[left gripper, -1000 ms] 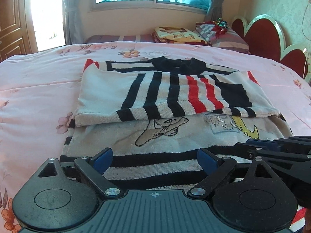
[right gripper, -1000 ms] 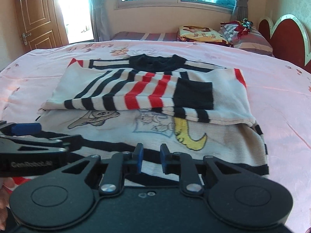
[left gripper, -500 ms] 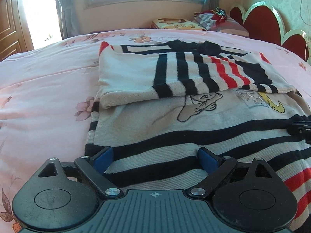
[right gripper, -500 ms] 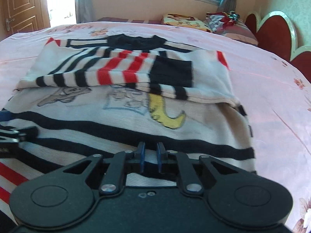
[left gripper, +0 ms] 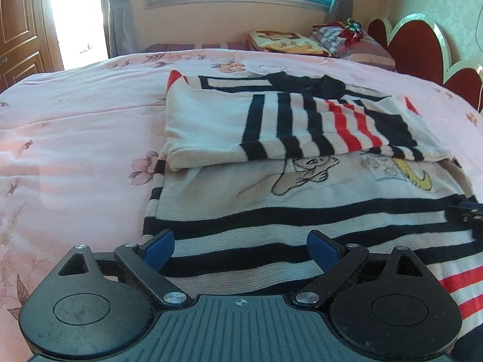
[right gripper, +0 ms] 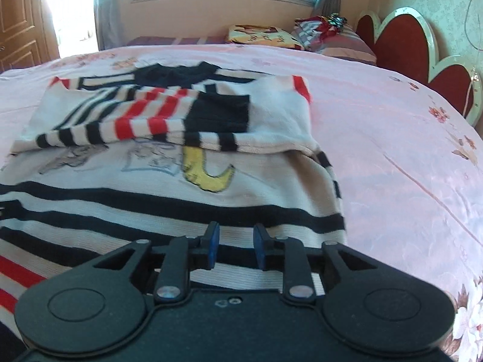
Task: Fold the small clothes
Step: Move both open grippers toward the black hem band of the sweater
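Note:
A cream knit sweater (left gripper: 302,199) with black and red stripes and a cartoon print lies flat on the pink bedspread (left gripper: 75,120), neckline at the far end. Both sleeves (left gripper: 241,126) are folded across its chest. My left gripper (left gripper: 240,242) stands wide open over the near left part of the hem, with striped fabric showing between the fingers but not pinched. My right gripper (right gripper: 236,241) is over the near right hem of the sweater (right gripper: 151,199). Its jaws are opening from a narrow gap and the pads do not press on the cloth. The right gripper's tip (left gripper: 466,214) shows at the left view's right edge.
Pillows (left gripper: 286,42) and folded bedding lie at the head of the bed beside a red scalloped headboard (left gripper: 416,45). A window is behind the bed and a wooden door (left gripper: 18,30) is at the far left. Pink bedspread (right gripper: 407,166) stretches on both sides of the sweater.
The grippers moved apart along the hem, the left toward the sweater's left edge and the right toward its right edge. The right jaws narrowed, then widened slightly.

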`<state>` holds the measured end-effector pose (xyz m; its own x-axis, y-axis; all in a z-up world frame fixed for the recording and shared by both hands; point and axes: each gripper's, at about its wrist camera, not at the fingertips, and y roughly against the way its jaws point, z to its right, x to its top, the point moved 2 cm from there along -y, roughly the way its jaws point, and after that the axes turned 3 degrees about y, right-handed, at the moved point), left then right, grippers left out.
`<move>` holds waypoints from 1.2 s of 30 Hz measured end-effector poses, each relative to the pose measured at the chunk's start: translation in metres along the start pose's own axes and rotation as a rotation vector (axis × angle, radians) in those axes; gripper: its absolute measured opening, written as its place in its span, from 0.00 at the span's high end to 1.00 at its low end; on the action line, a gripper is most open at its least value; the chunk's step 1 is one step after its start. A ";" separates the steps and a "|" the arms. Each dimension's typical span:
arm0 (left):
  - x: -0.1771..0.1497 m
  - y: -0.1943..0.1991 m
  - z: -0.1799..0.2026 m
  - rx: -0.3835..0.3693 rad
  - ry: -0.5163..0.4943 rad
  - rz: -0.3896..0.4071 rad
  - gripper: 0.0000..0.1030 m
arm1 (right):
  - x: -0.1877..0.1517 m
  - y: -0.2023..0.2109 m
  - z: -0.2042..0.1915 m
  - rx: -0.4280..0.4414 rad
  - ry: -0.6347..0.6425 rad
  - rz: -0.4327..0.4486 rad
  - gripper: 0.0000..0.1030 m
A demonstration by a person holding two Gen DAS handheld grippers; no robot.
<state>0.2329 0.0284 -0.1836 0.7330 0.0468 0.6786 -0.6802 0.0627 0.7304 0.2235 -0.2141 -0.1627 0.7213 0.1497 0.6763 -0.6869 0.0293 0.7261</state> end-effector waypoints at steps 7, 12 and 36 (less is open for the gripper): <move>-0.013 0.007 0.033 -0.026 -0.062 0.010 0.09 | -0.002 0.006 -0.049 0.111 0.069 -0.009 0.69; -0.040 0.004 0.023 -0.012 -0.112 -0.003 0.09 | -0.019 0.003 -0.046 0.065 0.105 -0.045 0.70; -0.055 0.053 0.003 0.001 -0.044 -0.005 0.05 | -0.038 0.046 -0.006 0.060 -0.057 -0.019 0.63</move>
<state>0.1567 0.0264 -0.1817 0.7350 0.0025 0.6781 -0.6769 0.0615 0.7335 0.1637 -0.2123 -0.1553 0.7389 0.0931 0.6674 -0.6681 -0.0281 0.7436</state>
